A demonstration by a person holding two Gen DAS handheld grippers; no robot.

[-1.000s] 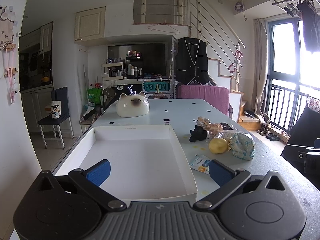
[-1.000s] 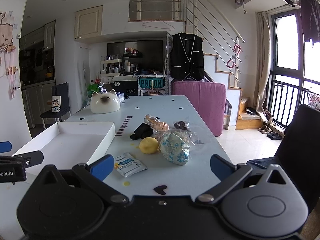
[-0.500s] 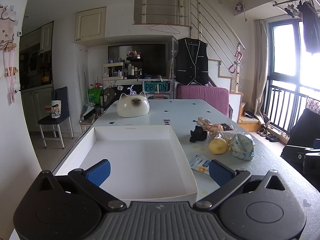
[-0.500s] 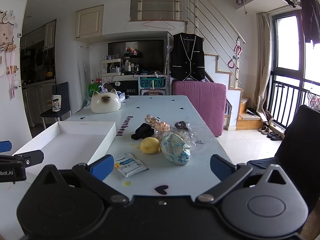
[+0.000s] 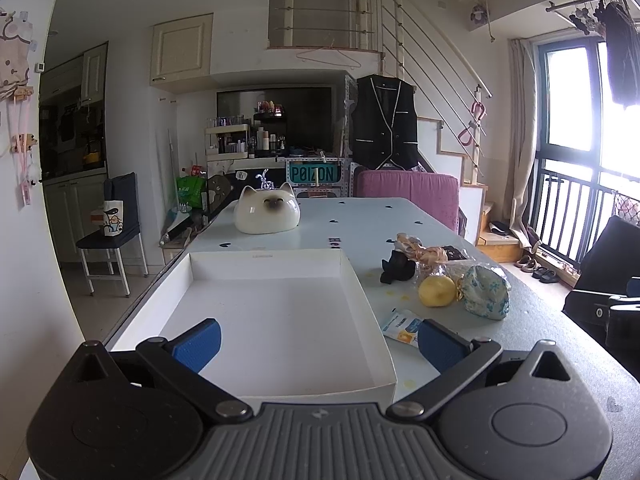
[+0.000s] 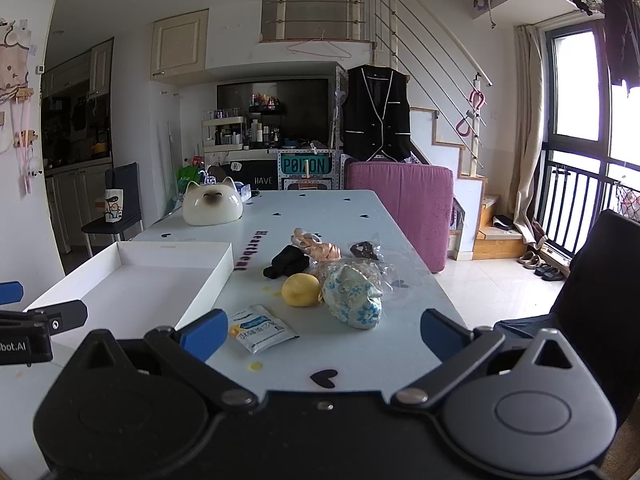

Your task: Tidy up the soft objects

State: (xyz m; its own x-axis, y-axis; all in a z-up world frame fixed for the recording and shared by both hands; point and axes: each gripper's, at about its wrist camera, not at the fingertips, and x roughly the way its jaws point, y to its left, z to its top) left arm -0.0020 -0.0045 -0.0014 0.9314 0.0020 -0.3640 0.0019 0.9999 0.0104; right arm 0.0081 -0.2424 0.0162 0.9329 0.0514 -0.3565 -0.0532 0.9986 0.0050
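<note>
On the pale desk point(image 6: 352, 216) in front of me, a small cluster of soft things lies to the right of a shallow white tray point(image 5: 276, 260). My left tongs point(image 5: 318, 342) hover over the tray's near end, spread wide and gripping nothing. My right tongs point(image 6: 324, 330) hang over the desk's near edge, also spread apart and empty, facing the cluster. Nearest to me lies a flat blue-and-white packet point(image 6: 262, 328), close beside the tray's right wall. Just past it sits a yellow ball point(image 6: 300, 290), touching a blue floral pouch point(image 6: 352, 300) on its right. Behind those rest a black cloth bundle point(image 6: 286, 266), a peach-coloured fabric piece point(image 6: 316, 246) and a crinkled clear bag point(image 6: 368, 270). Well beyond, near the desk's far left corner, sits a white cat-face ornament point(image 6: 212, 208). A pink chair point(image 6: 400, 208) stands at the far end.
</note>
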